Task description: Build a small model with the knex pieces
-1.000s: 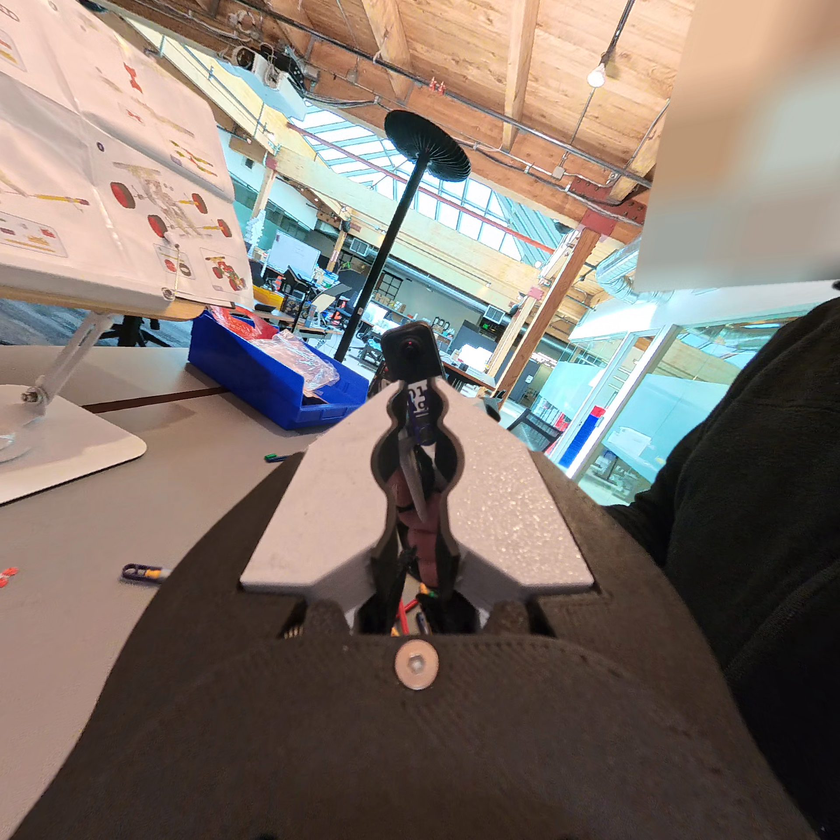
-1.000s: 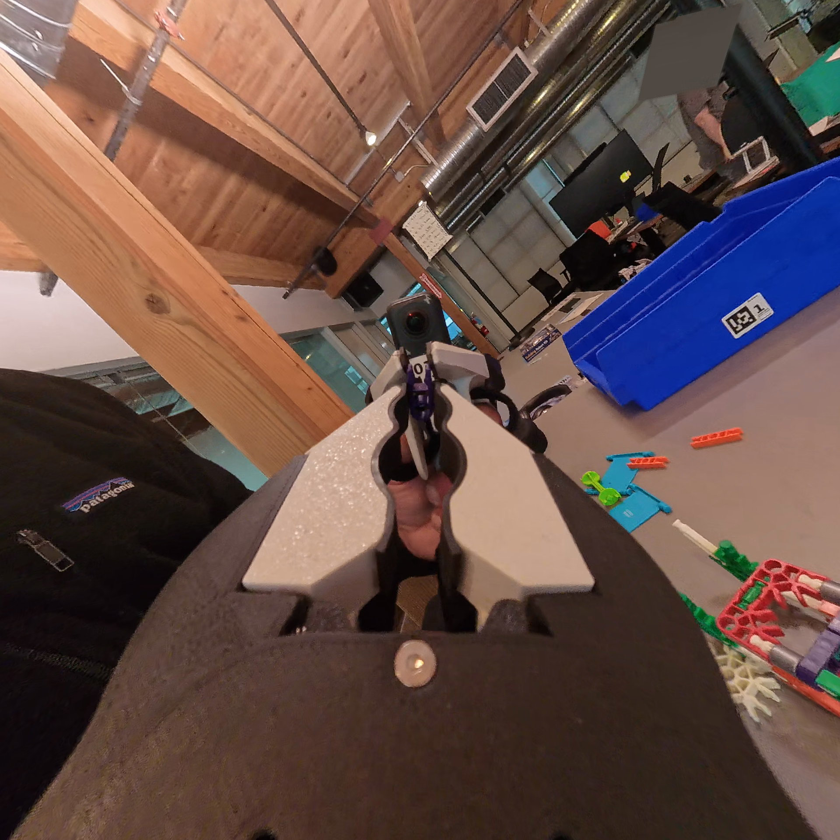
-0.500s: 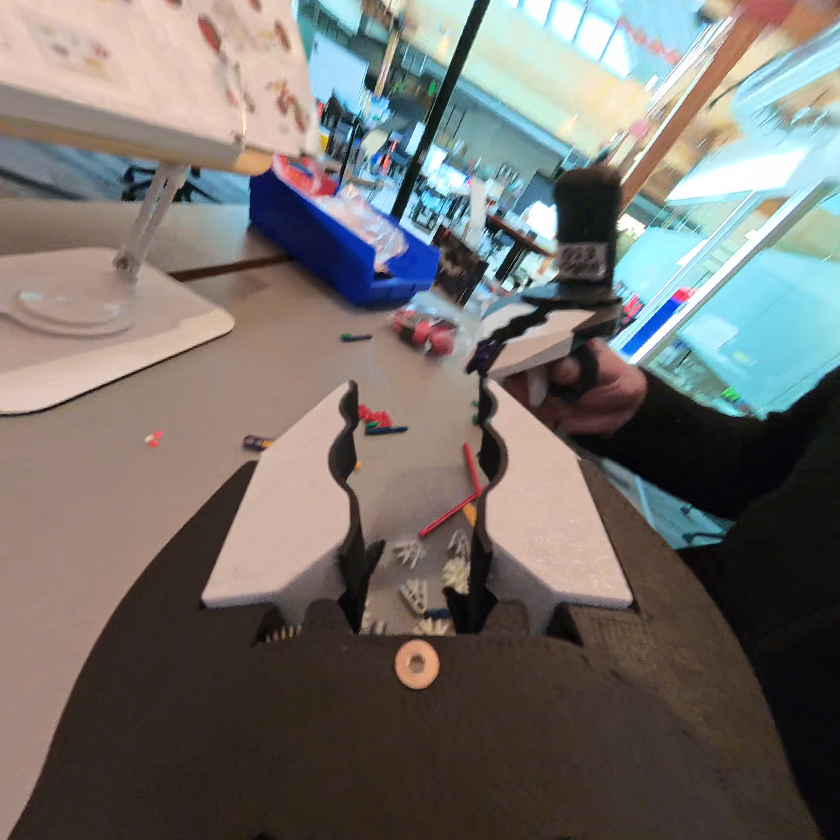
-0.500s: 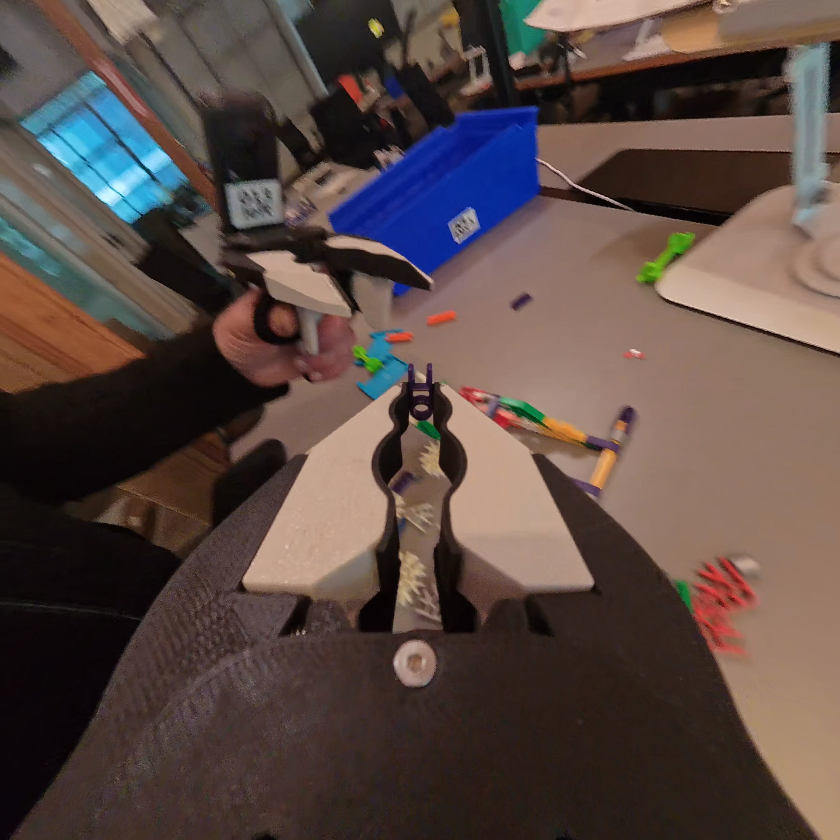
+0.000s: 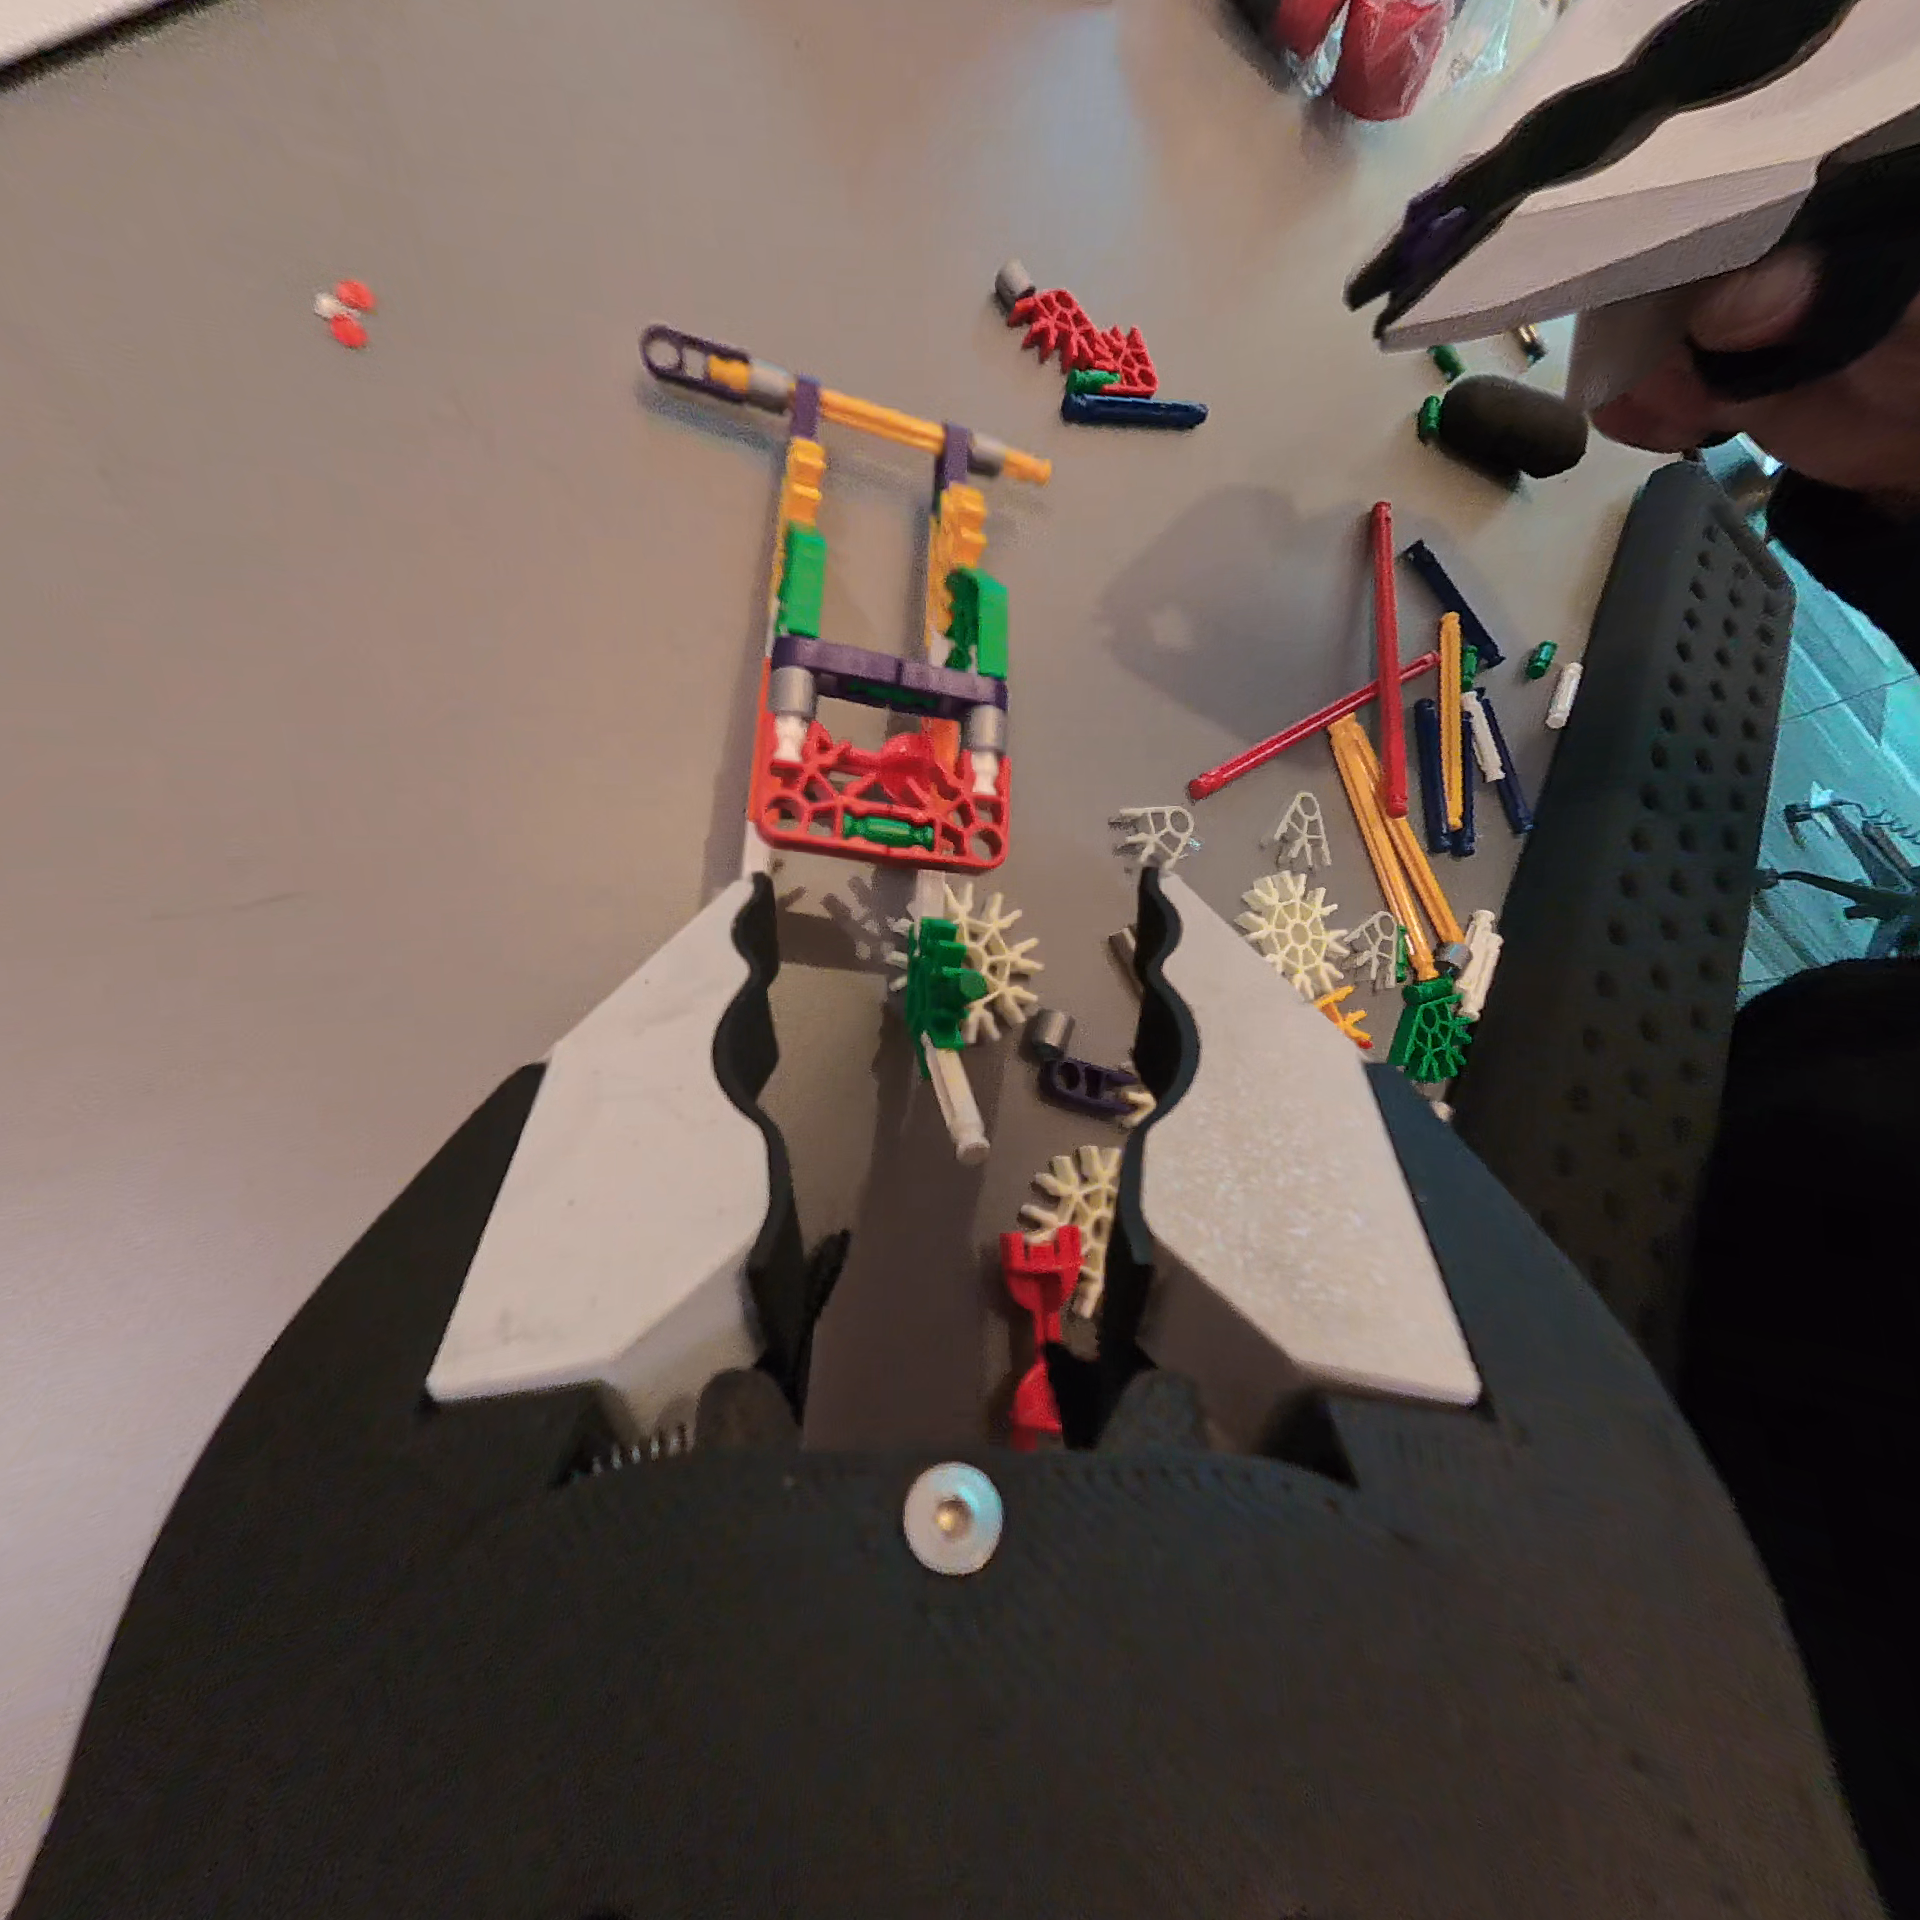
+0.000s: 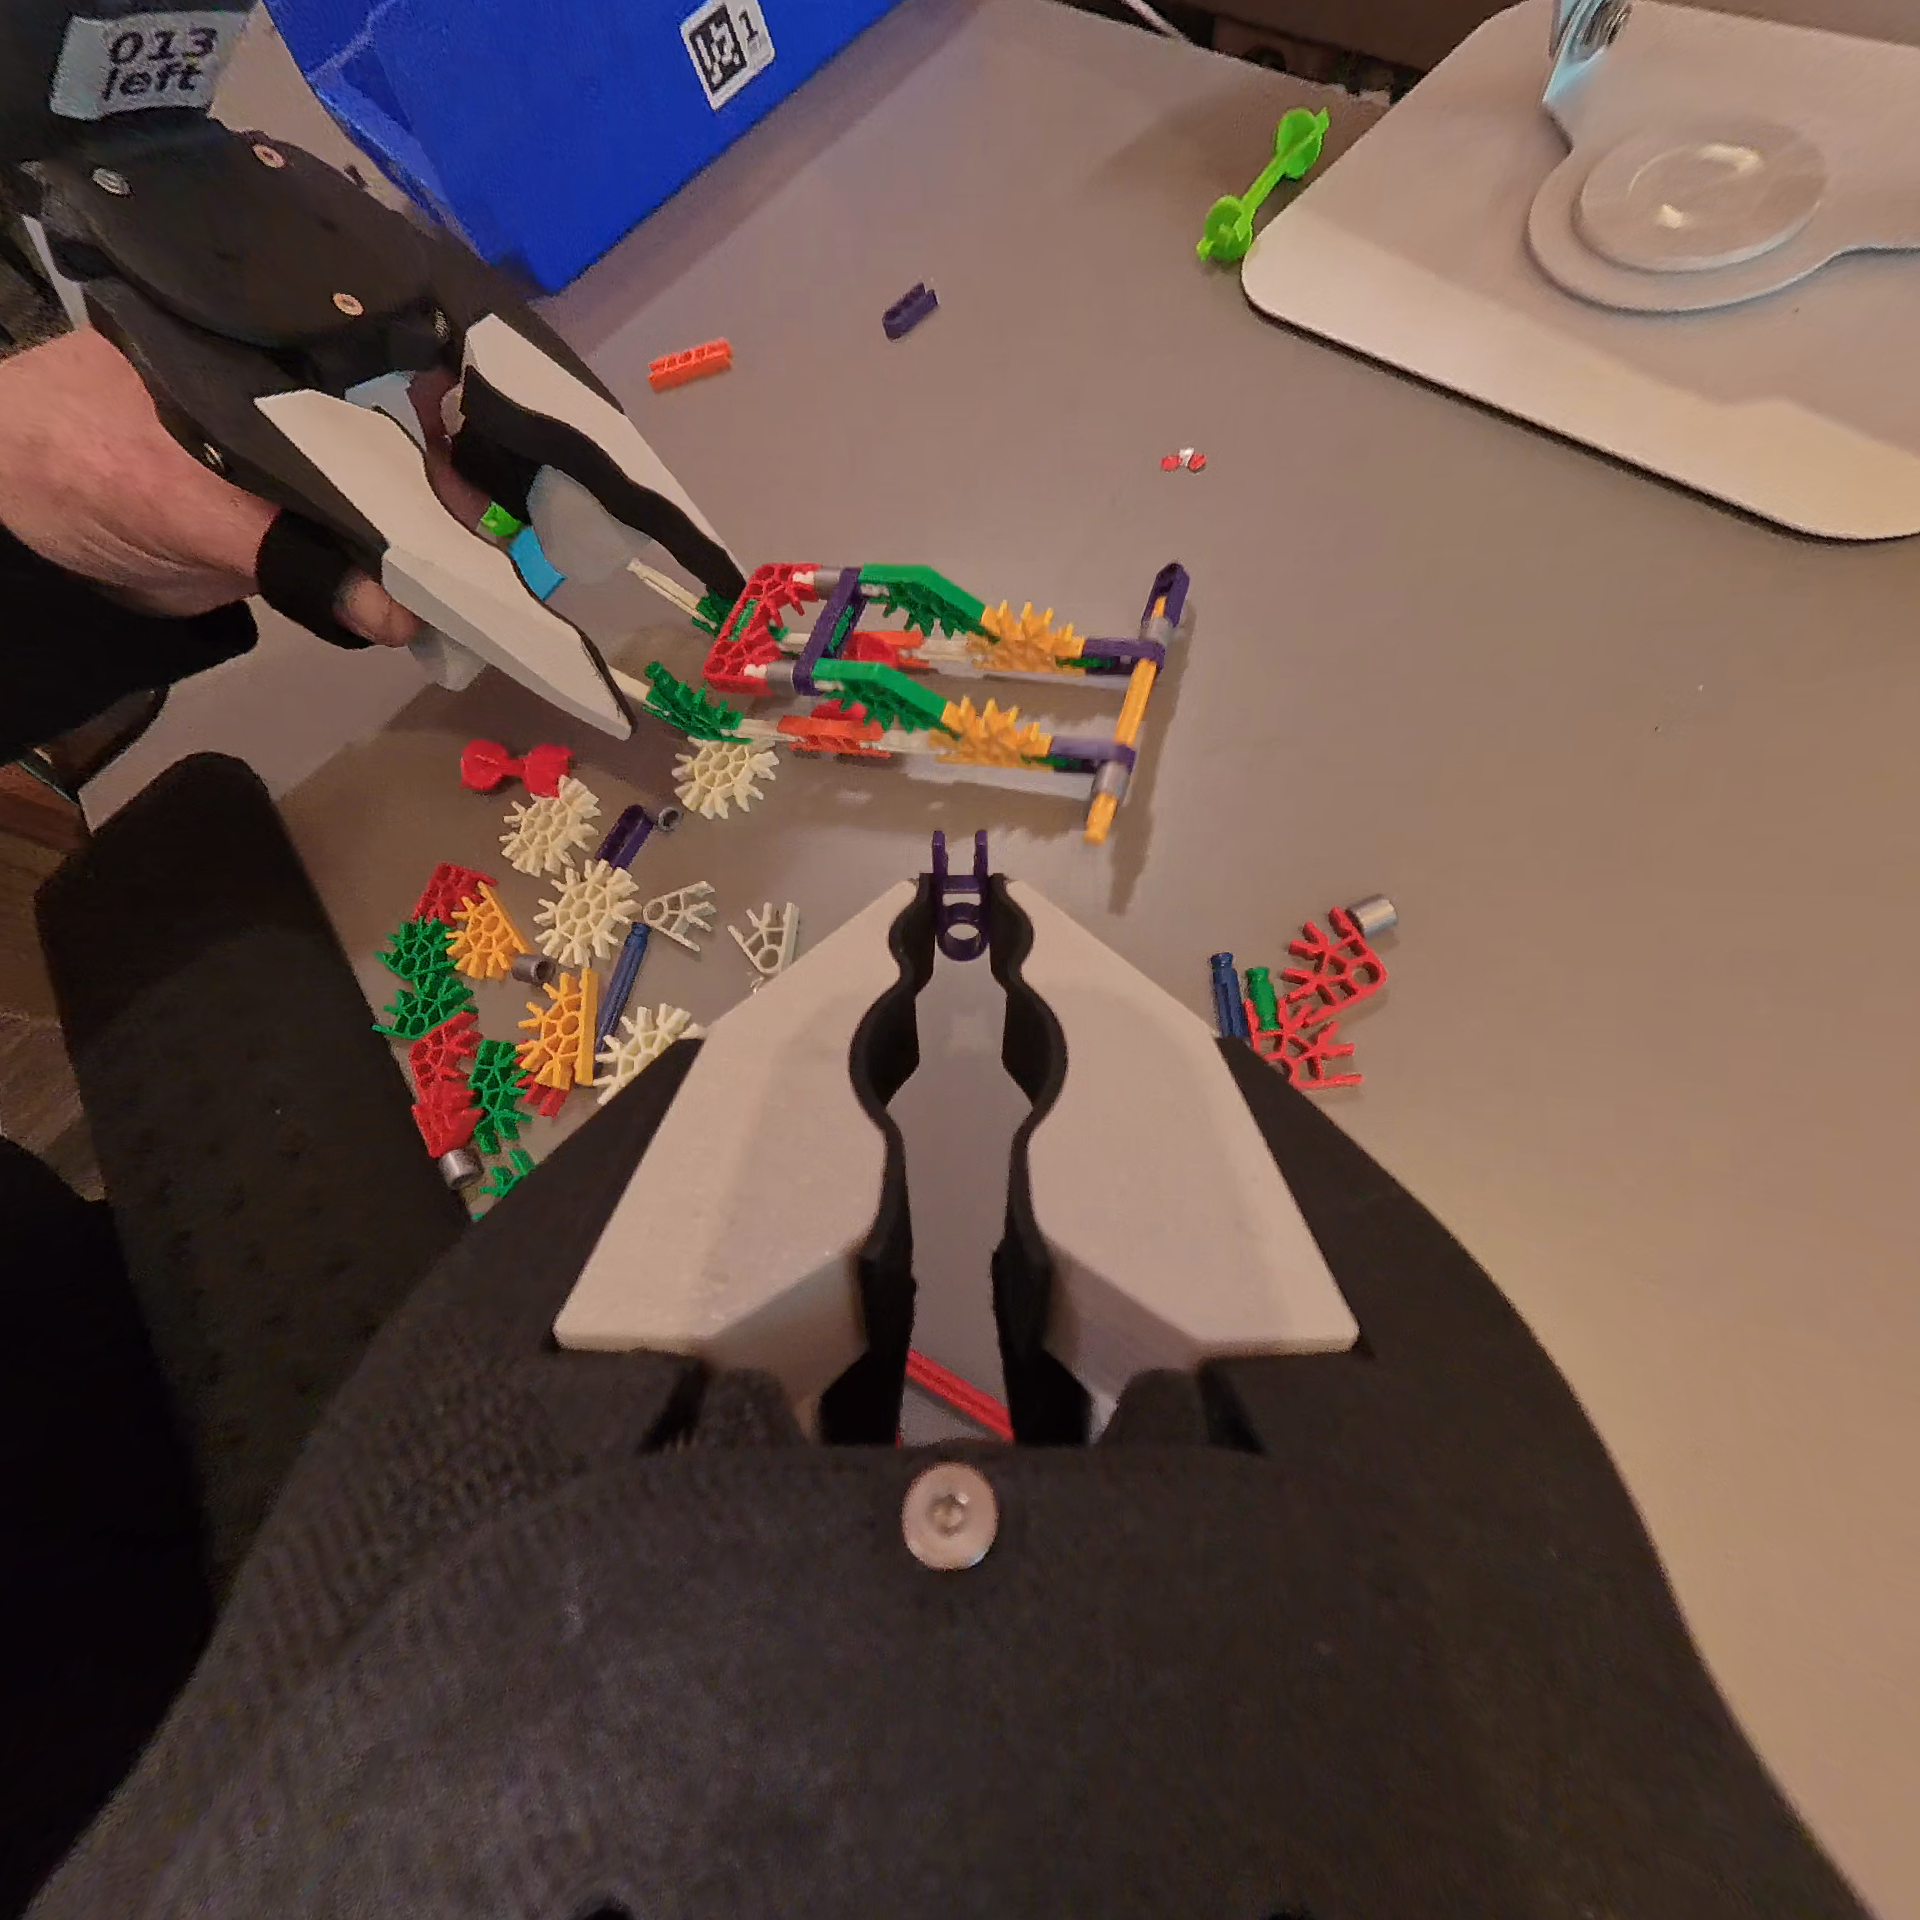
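On grey table (image 6: 1455, 831), one built model (image 6: 935, 675) lies flat: red frame end, two green, two yellow connector sections, yellow crossbar. Left gripper (image 5: 951, 899), jaws spread, hangs just short of model's red end, holding nothing. Right gripper (image 6: 958, 883) pinches one purple clip (image 6: 958, 914) near model's crossbar side. Five white snowflake connectors (image 6: 587, 909) scattered beside red end. One blue bin (image 6: 540, 125) beyond model.

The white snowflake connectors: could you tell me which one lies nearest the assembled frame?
The white snowflake connector touching the frame's green end; the others lie farther left, in the loose pile.
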### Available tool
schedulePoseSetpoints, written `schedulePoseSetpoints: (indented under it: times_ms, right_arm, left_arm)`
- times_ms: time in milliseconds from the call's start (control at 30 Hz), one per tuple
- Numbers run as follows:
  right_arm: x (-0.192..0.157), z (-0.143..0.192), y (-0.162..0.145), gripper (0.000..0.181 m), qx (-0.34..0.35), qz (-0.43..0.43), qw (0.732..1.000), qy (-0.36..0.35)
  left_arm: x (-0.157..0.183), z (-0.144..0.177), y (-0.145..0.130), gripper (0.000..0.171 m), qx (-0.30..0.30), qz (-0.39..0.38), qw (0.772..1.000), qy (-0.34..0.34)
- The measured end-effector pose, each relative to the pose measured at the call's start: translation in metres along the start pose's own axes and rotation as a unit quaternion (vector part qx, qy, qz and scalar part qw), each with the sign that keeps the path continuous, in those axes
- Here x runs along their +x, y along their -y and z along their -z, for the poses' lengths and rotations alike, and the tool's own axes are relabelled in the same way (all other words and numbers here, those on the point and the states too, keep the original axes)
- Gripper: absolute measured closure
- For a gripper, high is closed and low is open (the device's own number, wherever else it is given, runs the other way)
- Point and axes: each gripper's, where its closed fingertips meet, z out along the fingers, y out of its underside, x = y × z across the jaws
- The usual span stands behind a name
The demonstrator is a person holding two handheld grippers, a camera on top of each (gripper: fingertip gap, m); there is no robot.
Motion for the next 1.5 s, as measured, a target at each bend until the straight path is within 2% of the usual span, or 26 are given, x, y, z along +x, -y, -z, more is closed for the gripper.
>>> schedulePoseSetpoints:
  times_ms: [300,467,533,700,867,1000,1233,1333,1500]
  right_arm:
    - [0.011,0.000,-0.008,0.175,-0.016,0.006,1.000,-0.013]
    - [0.019,0.000,-0.010,0.175,-0.036,0.022,0.999,-0.025]
    - [0.022,-0.001,-0.010,0.175,-0.047,0.030,0.998,-0.028]
    - [0.027,-0.009,-0.012,0.175,-0.081,0.057,0.994,-0.037]
    - [0.031,-0.019,-0.011,0.175,-0.096,0.069,0.992,-0.036]
    - [0.035,-0.024,-0.013,0.175,-0.105,0.073,0.991,-0.038]
    - [0.041,-0.027,-0.016,0.175,-0.113,0.074,0.990,-0.037]
    - [0.043,-0.028,-0.015,0.175,-0.114,0.080,0.990,-0.035]
    - [0.046,-0.030,-0.008,0.175,-0.119,0.101,0.987,-0.029]
  left_arm:
    - [0.045,-0.019,-0.005,0.107,-0.025,-0.015,0.999,-0.033]
    - [0.055,-0.001,0.007,0.109,0.001,-0.028,0.999,-0.045]
    - [0.051,0.013,0.016,0.116,0.021,-0.031,0.999,-0.038]
    - [0.021,0.030,0.028,0.115,0.032,-0.024,0.999,-0.003]
    - [0.006,0.015,0.009,0.108,-0.011,0.034,0.999,-0.021]
    - [0.014,0.000,-0.002,0.107,-0.016,0.056,0.997,-0.046]
    - [0.049,-0.010,0.000,0.102,-0.018,0.061,0.993,-0.103]
    - [0.047,-0.003,0.005,0.103,-0.004,0.053,0.994,-0.095]
    - [0.030,0.023,0.026,0.114,0.048,0.041,0.995,-0.084]
